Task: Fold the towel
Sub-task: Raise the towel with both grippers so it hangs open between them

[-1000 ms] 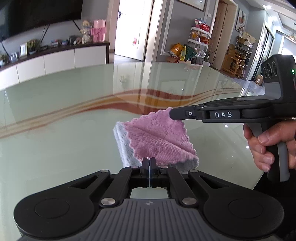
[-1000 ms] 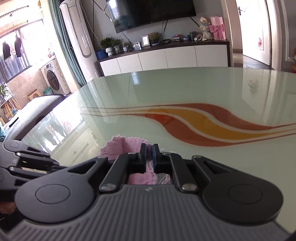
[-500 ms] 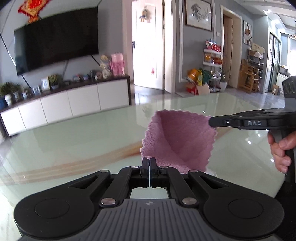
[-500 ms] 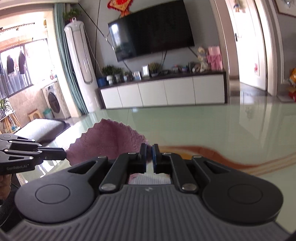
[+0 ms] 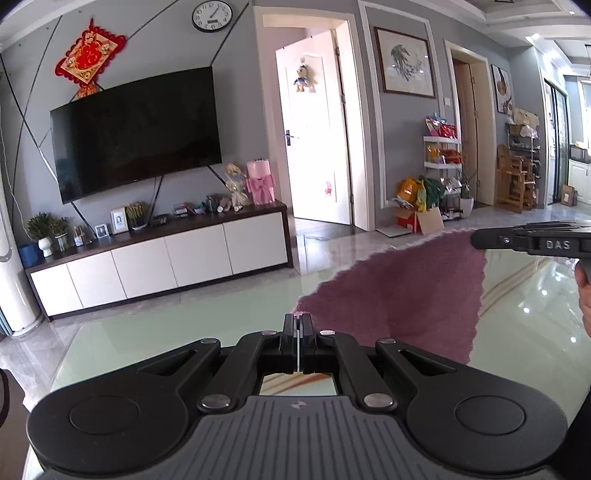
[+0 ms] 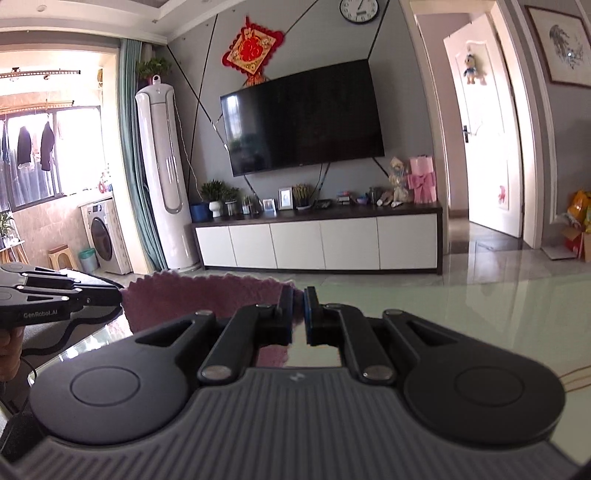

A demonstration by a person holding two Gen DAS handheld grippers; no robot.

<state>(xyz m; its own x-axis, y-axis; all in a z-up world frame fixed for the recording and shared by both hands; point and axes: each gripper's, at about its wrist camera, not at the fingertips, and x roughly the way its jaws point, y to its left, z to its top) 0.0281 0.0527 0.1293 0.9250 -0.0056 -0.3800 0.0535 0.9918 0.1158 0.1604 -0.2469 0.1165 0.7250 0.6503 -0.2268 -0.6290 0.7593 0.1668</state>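
Above a glossy pale-green glass bench [image 5: 155,332], the left wrist view shows the left tongs [image 5: 297,320] pressed fully together on one top corner of a mauve towel [image 5: 406,295]. From there the cloth spreads up and to the right to the right tongs [image 5: 476,239], whose black tip bites the opposite top corner, with part of a hand [image 5: 583,291] at the frame's right edge. Lifted off the glass, the towel hangs between the two tools, its lower part dropping out of sight behind the left tool's body. Behind it are a wall-mounted television [image 5: 136,133], a white cabinet [image 5: 162,262] and a round clock [image 5: 212,15].

Across the right wrist view, the right tongs [image 6: 298,295] stand narrow, a slim gap between the blue pads, with the towel [image 6: 199,299] edge caught at the inner face of the left pad. Its scalloped top edge runs leftward to the left tongs [image 6: 120,297], which clamp the far corner, with a hand [image 6: 9,354] below them. More mauve cloth shows beneath the right tool's linkage. A tall white air conditioner [image 6: 160,173] stands beside the television [image 6: 303,118].
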